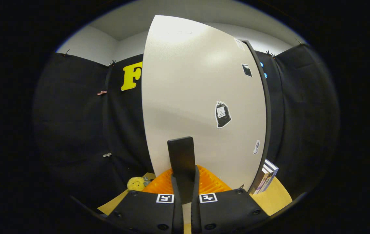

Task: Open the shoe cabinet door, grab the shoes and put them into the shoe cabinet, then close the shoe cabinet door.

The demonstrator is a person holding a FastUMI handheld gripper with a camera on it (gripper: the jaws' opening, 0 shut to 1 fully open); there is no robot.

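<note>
The white shoe cabinet door (188,91) stands very close ahead of me, with a few stickers on its face. A flat black handle (180,152) sticks up from between my fingers, against the door's lower part. My gripper (185,174) is shut on this handle, with both fingers pressed to its sides. A dark edge (267,123) runs down the right side of the door. I cannot tell whether the door is ajar or flush with the cabinet.
A few books (268,177) lean just right of the door's lower corner, on a tan wooden surface (277,195). A small yellow plush toy (135,183) lies left of my fingers. Black cloth walls stand on both sides.
</note>
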